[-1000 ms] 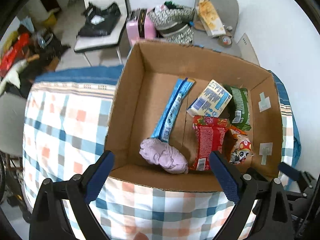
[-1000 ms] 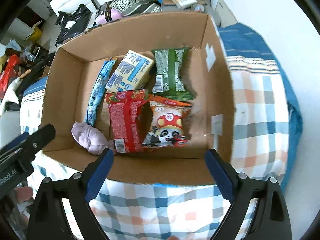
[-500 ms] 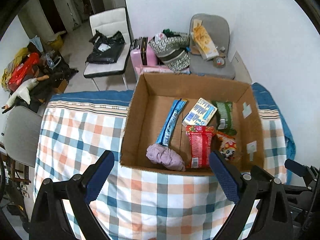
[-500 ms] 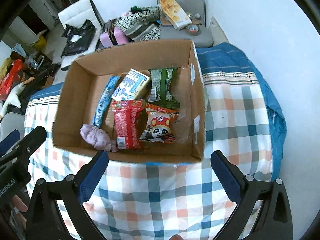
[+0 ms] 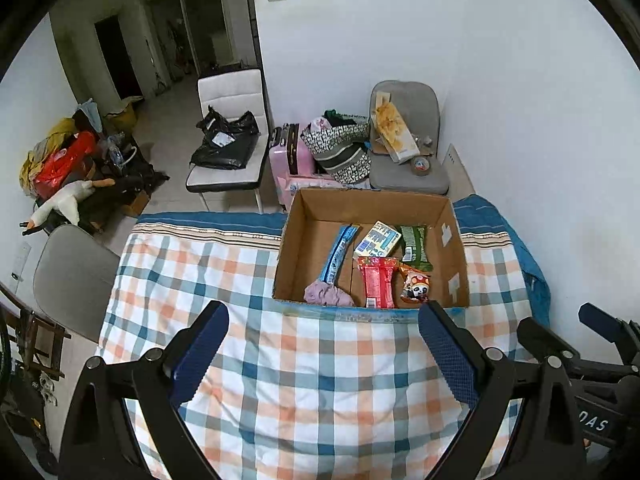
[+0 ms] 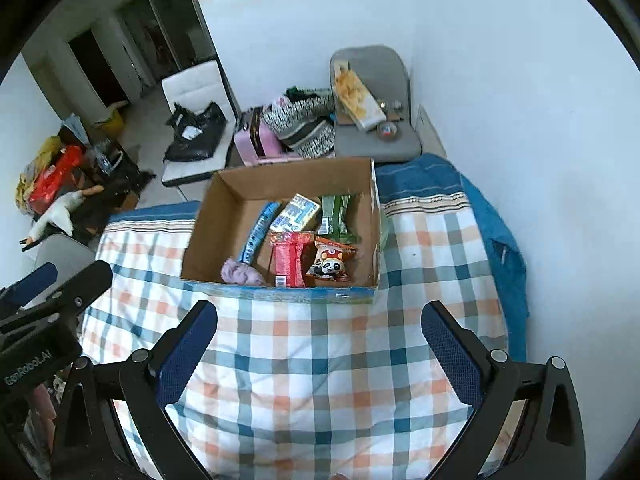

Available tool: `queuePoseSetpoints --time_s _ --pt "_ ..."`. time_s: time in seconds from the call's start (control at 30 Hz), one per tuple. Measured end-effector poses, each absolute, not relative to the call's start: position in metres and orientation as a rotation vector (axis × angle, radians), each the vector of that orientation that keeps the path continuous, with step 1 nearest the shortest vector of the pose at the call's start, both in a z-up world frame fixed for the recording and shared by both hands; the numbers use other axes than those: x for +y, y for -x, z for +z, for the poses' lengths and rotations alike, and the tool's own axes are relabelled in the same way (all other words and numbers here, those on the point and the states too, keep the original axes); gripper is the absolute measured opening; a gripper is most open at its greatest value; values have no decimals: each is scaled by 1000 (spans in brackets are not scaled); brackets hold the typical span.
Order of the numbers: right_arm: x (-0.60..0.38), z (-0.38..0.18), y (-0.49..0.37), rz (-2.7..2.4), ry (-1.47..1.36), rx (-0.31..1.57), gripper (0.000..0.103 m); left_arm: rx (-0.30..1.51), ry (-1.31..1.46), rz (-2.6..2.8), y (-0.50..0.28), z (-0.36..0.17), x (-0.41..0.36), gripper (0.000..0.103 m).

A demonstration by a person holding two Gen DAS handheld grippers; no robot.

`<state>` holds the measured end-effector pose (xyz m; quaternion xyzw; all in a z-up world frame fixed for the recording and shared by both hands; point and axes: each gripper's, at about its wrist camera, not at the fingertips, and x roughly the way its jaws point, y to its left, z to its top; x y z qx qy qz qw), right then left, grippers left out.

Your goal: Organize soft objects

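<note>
An open cardboard box (image 5: 292, 240) (image 6: 200, 236) sits at the far side of a checked cloth. Inside lie a crumpled lilac cloth (image 5: 328, 295) (image 6: 242, 273), a long blue packet (image 5: 338, 254), a red packet (image 5: 378, 286) (image 6: 290, 264), a panda snack bag (image 5: 416, 288) (image 6: 330, 264), a green packet (image 5: 415, 242) and a yellow-blue pack (image 5: 378, 239). My left gripper (image 5: 322, 354) is open and empty, held well back over the cloth. My right gripper (image 6: 318, 350) is open and empty too, beside it.
The checked cloth (image 5: 320, 360) covers the surface, with a blue cover (image 5: 520, 252) at its far right edge. Behind the box stand a white chair (image 5: 236, 136), a pink suitcase (image 5: 290, 160) and a grey chair (image 5: 404, 160) with bags. A white wall is at the right.
Both grippers have pulled back and up from the box, which now looks smaller and farther. Both stay open and empty. The box contents have not moved.
</note>
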<state>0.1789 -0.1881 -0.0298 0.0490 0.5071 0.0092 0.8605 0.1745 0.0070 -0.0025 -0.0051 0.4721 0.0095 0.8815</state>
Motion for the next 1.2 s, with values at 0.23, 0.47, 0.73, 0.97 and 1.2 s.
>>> queuePoseSetpoints --time_s 0.23,0.47,0.73,0.97,1.2 --pt "-182 15 -141 44 -80 986 103 934 11 29 -145 27 14 97" --pt "-173 43 -119 60 -61 932 103 912 9 46 -123 42 23 97" --pt "-173 57 -104 60 -66 902 103 900 17 51 -111 47 27 97" --pt "-178 61 -99 44 -68 889 103 900 23 49 -106 50 28 97" --pt "-180 62 -97 45 -70 885 103 886 22 45 -102 57 30 97"
